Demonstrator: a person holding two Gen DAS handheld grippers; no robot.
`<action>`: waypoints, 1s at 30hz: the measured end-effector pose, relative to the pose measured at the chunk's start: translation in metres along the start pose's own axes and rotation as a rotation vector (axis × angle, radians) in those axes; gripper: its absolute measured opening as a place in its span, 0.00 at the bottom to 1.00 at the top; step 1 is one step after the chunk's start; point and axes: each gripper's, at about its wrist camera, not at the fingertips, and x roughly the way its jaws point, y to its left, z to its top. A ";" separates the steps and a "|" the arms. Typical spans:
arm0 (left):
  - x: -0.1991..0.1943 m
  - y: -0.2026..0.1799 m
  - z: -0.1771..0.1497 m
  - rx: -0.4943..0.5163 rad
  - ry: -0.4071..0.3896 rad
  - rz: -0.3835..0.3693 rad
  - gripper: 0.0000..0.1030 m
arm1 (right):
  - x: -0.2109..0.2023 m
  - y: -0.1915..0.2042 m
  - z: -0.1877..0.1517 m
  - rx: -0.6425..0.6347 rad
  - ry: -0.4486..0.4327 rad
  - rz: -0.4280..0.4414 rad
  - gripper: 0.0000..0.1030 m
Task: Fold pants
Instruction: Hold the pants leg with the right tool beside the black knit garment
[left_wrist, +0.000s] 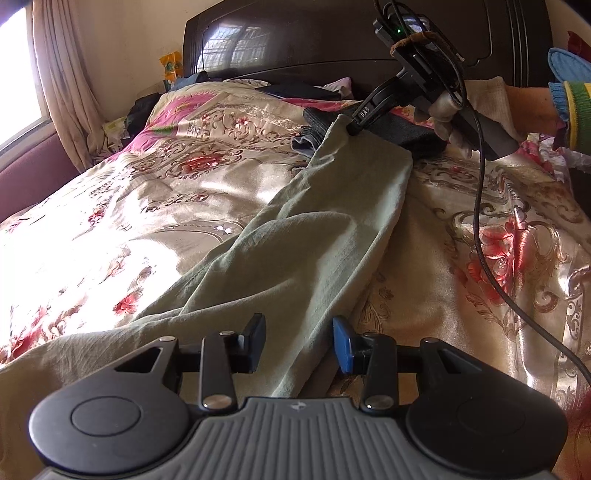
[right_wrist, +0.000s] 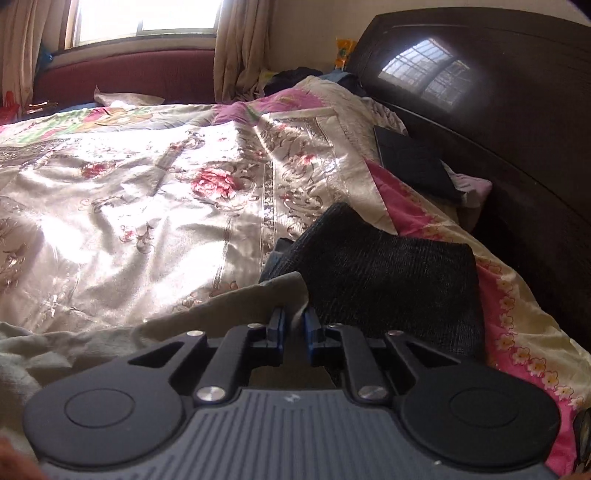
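Pale green pants (left_wrist: 314, 229) lie stretched along a floral satin bedcover (left_wrist: 155, 206), one leg running away toward the headboard. My left gripper (left_wrist: 299, 338) stands open low over the near part of that leg, its pads apart and the cloth passing beneath them. At the far hem, my right gripper (left_wrist: 349, 127) pinches the corner of the leg, and the cloth rises to a point there. In the right wrist view the right gripper (right_wrist: 293, 325) has its jaws close together with pale green cloth (right_wrist: 221, 310) caught between them.
A folded dark knit garment (right_wrist: 388, 280) lies just beyond the hem, with another dark folded item (right_wrist: 410, 162) near the dark wooden headboard (right_wrist: 517, 129). A gloved hand (left_wrist: 443, 118) holds the right gripper, and its black cable (left_wrist: 480, 221) hangs over the bed. A window and curtains are at the far side.
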 end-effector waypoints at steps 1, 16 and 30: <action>0.000 -0.001 -0.001 0.004 0.002 -0.001 0.53 | -0.006 -0.004 -0.003 0.033 -0.017 0.008 0.17; 0.002 -0.003 -0.004 0.020 0.028 0.010 0.57 | -0.030 -0.073 -0.087 0.565 0.050 0.148 0.51; 0.006 -0.008 0.005 0.058 0.039 0.024 0.57 | -0.013 -0.069 -0.088 0.646 0.008 0.218 0.49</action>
